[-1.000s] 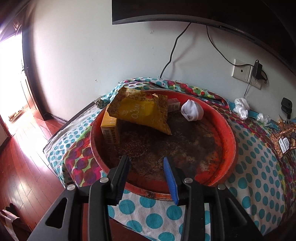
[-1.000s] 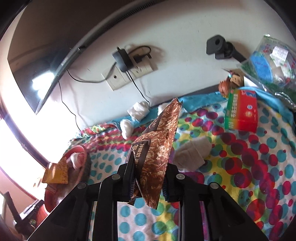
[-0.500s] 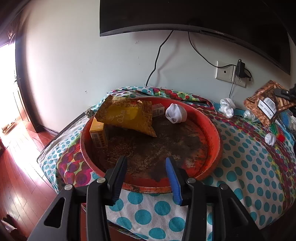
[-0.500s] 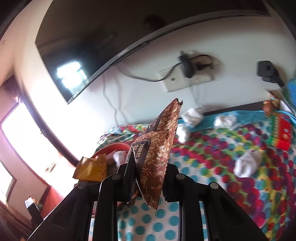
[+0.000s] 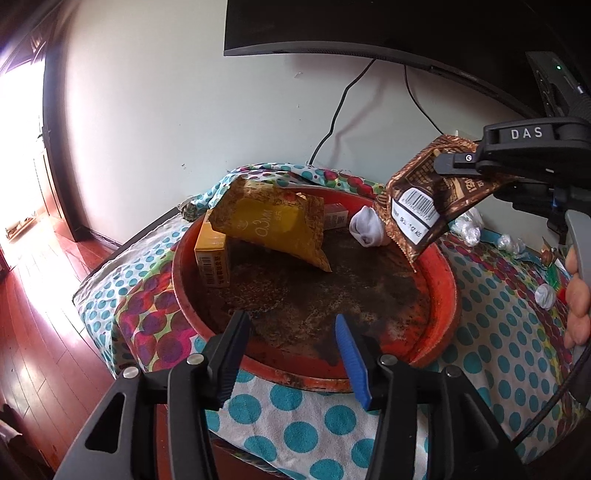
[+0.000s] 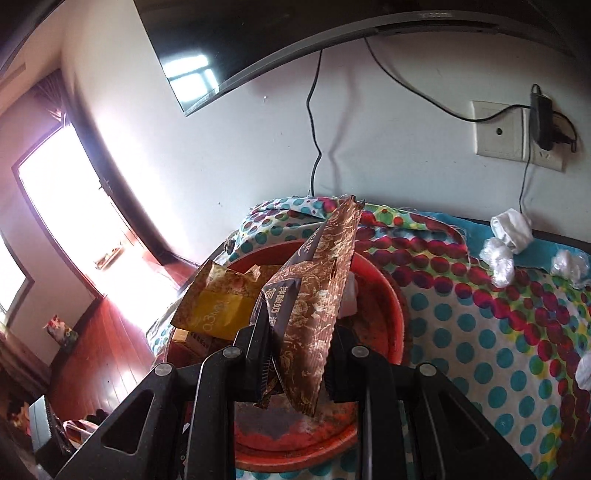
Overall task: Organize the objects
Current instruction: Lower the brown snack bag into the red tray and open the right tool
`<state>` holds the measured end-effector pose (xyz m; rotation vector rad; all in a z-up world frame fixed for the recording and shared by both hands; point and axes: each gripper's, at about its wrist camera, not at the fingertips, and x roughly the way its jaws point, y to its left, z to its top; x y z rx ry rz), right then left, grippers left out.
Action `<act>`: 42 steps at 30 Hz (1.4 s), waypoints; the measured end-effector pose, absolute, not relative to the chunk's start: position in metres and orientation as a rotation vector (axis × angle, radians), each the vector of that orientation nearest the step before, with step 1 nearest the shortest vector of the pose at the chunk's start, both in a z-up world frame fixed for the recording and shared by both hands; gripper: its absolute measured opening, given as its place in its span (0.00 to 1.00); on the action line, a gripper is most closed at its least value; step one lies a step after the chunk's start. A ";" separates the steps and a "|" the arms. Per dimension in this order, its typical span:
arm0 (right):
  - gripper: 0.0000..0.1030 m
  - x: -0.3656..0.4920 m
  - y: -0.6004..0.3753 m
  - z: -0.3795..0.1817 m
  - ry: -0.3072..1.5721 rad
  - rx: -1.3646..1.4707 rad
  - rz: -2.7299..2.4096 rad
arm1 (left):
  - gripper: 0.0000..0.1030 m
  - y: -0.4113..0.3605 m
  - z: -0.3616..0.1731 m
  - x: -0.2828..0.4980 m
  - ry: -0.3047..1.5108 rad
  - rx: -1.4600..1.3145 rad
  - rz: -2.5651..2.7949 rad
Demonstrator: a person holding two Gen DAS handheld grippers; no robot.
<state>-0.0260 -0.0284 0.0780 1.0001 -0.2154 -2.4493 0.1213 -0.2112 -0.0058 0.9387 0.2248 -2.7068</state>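
Note:
A round red tray [image 5: 445,280] lies on the polka-dot cloth. In it are a yellow snack packet [image 5: 273,225], a yellow box [image 5: 212,260], a small carton and a white sock ball [image 5: 365,225]. My right gripper [image 6: 295,350] is shut on a brown snack packet [image 6: 314,299] and holds it above the tray's right rim; the packet also shows in the left wrist view [image 5: 432,199]. My left gripper [image 5: 291,354] is open and empty at the tray's near rim [image 6: 295,454].
A TV [image 5: 369,29] hangs on the wall with cables running down. A wall socket [image 6: 513,133] holds a charger. White socks and plastic wads [image 6: 509,232] lie on the cloth to the right. The wooden floor drops off at left.
My right gripper has carried the brown packet left, from over the cloth to above the tray. The left gripper has stayed open by the near rim, pulling back slightly.

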 end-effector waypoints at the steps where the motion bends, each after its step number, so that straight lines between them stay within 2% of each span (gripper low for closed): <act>1: 0.21 -0.030 -0.036 0.076 -0.199 1.010 -2.444 | 0.48 -0.213 -0.006 0.121 0.234 0.944 -2.699; 11: 0.21 -0.056 -0.074 0.060 -0.090 1.053 -2.445 | 0.48 -0.227 -0.007 0.121 0.311 0.945 -2.667; 29: 0.21 -0.072 -0.074 0.017 -0.081 1.189 -2.437 | 0.49 -0.237 -0.003 0.125 0.365 0.898 -2.638; 33: 0.25 -0.069 -0.068 0.015 -0.098 1.191 -2.443 | 0.49 -0.239 -0.004 0.126 0.372 0.902 -2.630; 38: 0.39 -0.066 -0.064 0.017 -0.085 1.175 -2.460 | 0.49 -0.237 -0.003 0.125 0.361 0.901 -2.633; 40: 0.51 -0.065 -0.059 0.017 -0.107 1.164 -2.470 | 0.49 -0.237 -0.002 0.126 0.359 0.901 -2.633; 42: 0.56 -0.063 -0.053 0.019 -0.123 1.153 -2.485 | 0.49 -0.238 -0.002 0.126 0.362 0.898 -2.632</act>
